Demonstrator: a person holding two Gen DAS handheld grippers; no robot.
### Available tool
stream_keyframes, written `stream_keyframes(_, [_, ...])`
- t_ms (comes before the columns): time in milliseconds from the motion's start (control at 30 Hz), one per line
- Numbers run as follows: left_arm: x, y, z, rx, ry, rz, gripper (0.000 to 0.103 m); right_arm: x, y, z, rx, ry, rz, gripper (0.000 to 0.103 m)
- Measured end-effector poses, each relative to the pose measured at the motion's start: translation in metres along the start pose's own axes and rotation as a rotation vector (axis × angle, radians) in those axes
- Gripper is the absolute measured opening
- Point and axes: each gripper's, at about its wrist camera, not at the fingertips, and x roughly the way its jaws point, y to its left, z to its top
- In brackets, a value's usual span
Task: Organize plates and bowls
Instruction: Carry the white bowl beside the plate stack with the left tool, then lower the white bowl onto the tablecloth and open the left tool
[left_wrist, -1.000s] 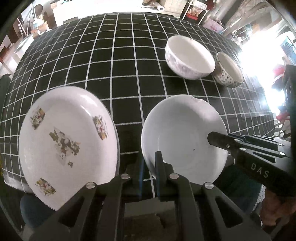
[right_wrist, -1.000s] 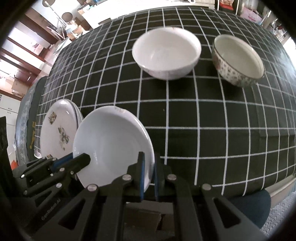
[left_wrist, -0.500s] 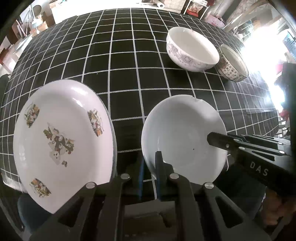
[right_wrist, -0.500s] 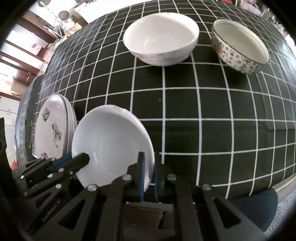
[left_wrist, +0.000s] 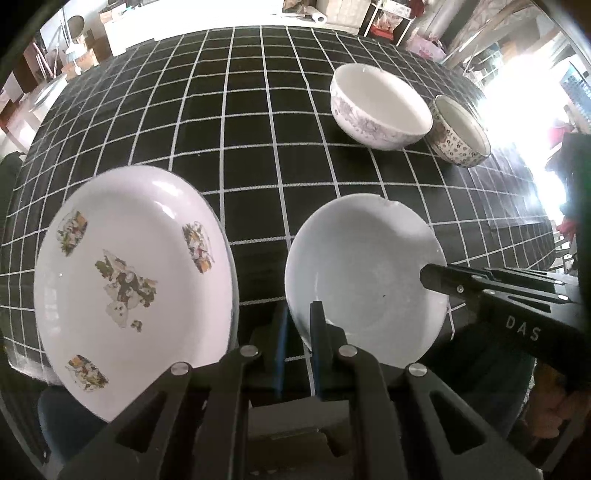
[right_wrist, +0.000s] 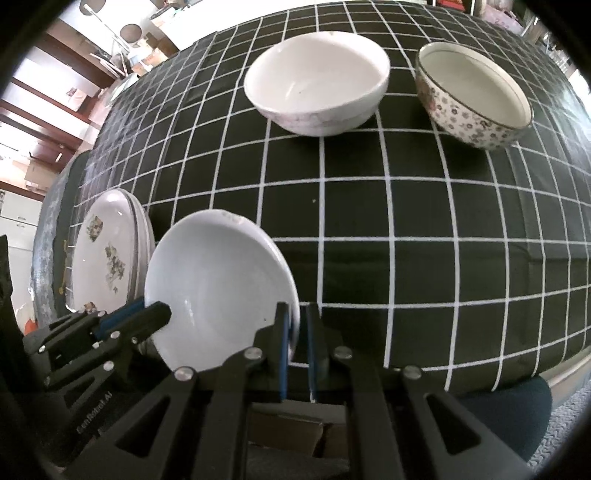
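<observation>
A plain white shallow dish is held by both grippers near the table's front edge. My left gripper is shut on its left rim and shows in the right wrist view as the left gripper. My right gripper is shut on the opposite rim and reaches in as the right gripper in the left wrist view. A flowered plate lies just left of the dish, on top of another plate.
On the black checked tablecloth, a large white bowl and a smaller patterned bowl stand side by side at the far right. A hand grips the right tool. Chairs and clutter lie beyond.
Both grippers keep their hold on the white dish. The views have shifted slightly, and the two far bowls look a little nearer in the right wrist view.
</observation>
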Motion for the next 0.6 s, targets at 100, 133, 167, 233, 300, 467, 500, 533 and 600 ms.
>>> stream_keyframes(100, [-0.007, 0.001, -0.001, 0.003, -0.012, 0.002, 0.009, -0.006, -0.002, -0.003, 0.005, -0.010, 0.007, 0.012])
stream_keyframes(133, [-0.009, 0.001, -0.001, 0.003, -0.016, 0.002, 0.009, -0.008, -0.002, -0.003, 0.005, -0.012, 0.008, 0.012])
stream_keyframes(167, [-0.012, 0.002, -0.001, 0.003, -0.021, 0.002, 0.009, -0.010, -0.002, -0.004, 0.006, -0.015, 0.010, 0.012])
stream_keyframes(233, [-0.017, 0.003, -0.001, 0.003, -0.028, -0.001, 0.009, -0.015, -0.003, -0.005, 0.007, -0.023, 0.016, 0.012])
stream_keyframes(300, [-0.021, 0.004, -0.001, 0.000, -0.035, -0.001, 0.009, -0.020, -0.003, -0.004, 0.006, -0.029, 0.017, 0.012])
stream_keyframes(467, [-0.037, 0.001, 0.001, 0.009, -0.054, -0.013, 0.009, -0.039, -0.006, 0.002, -0.004, -0.056, 0.012, 0.012])
stream_keyframes(500, [-0.041, 0.000, 0.002, 0.012, -0.060, -0.015, 0.009, -0.042, -0.006, 0.004, -0.005, -0.062, 0.010, 0.012])
stream_keyframes(533, [-0.047, -0.002, 0.004, 0.015, -0.067, -0.021, 0.009, -0.046, -0.007, 0.006, -0.006, -0.067, 0.008, 0.012])
stream_keyframes(600, [-0.055, -0.005, 0.010, 0.020, -0.080, -0.029, 0.009, -0.053, -0.009, 0.011, -0.005, -0.078, 0.004, 0.012])
